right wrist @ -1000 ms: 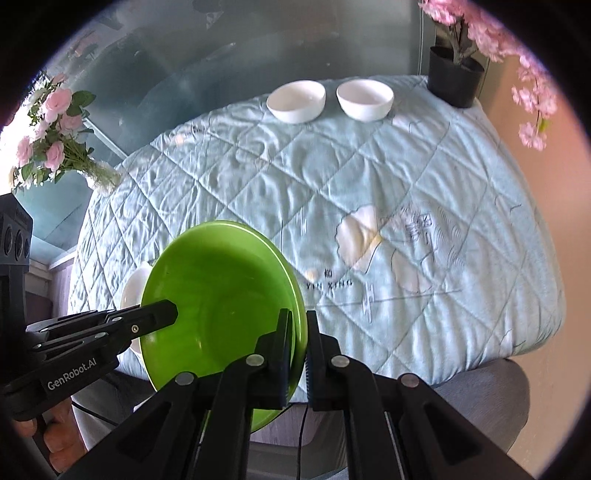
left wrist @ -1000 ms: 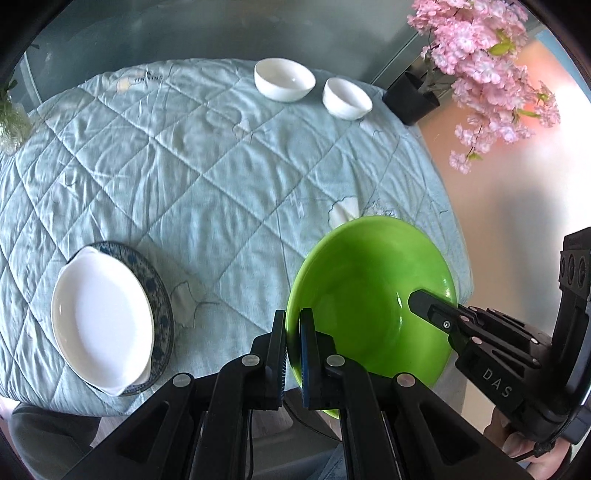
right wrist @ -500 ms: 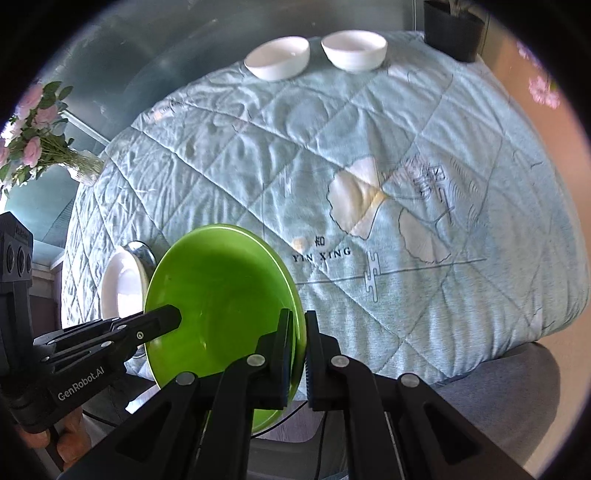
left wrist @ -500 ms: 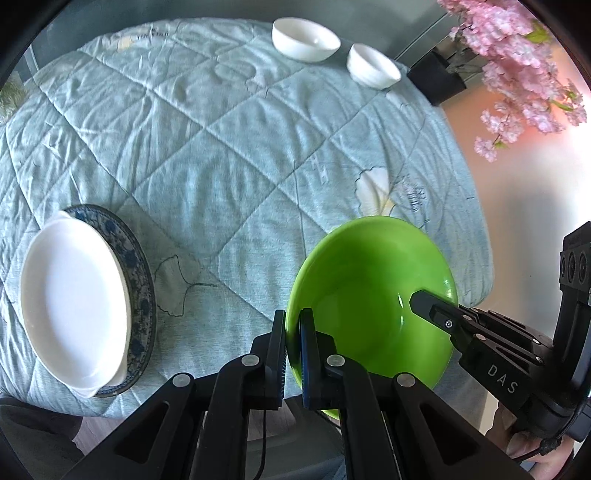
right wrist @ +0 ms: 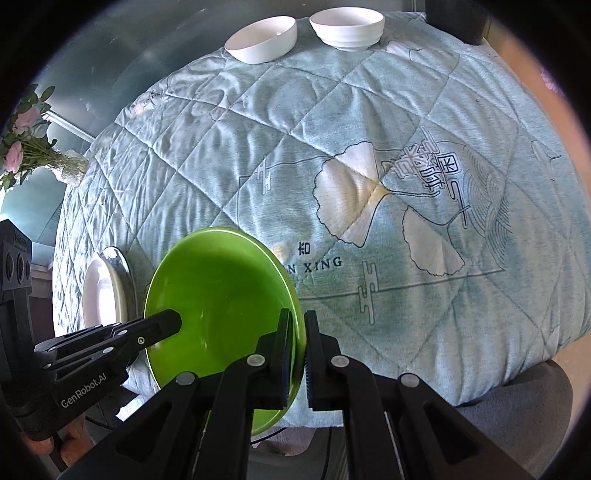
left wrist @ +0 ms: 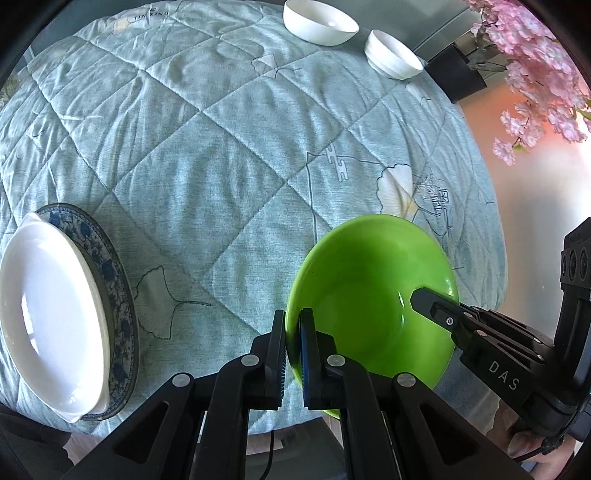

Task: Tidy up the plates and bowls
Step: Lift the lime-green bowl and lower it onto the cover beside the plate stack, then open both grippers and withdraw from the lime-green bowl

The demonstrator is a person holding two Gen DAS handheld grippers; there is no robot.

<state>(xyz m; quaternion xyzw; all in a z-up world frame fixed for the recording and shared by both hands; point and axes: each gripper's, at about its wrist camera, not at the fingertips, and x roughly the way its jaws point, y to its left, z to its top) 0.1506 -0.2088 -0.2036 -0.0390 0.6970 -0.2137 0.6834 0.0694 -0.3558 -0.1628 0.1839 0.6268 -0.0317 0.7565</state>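
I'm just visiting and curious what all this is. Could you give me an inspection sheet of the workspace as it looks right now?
Surface: round table under a quilted teal cloth.
Job's things: green bowl held at the near edge; white oval dish on a blue patterned plate; two white bowls at the far side.
Clutter: nothing seen.
Grippers: left gripper and right gripper each clamp opposite rims of the green bowl.
Cables: thin dark cable below the table edge.
Surroundings: pink blossoms in a black pot; pink roses.

quilted cloth [left wrist: 229, 155] covers the table, bearing two white bowls [left wrist: 325, 22] and stacked plates [left wrist: 55, 314].
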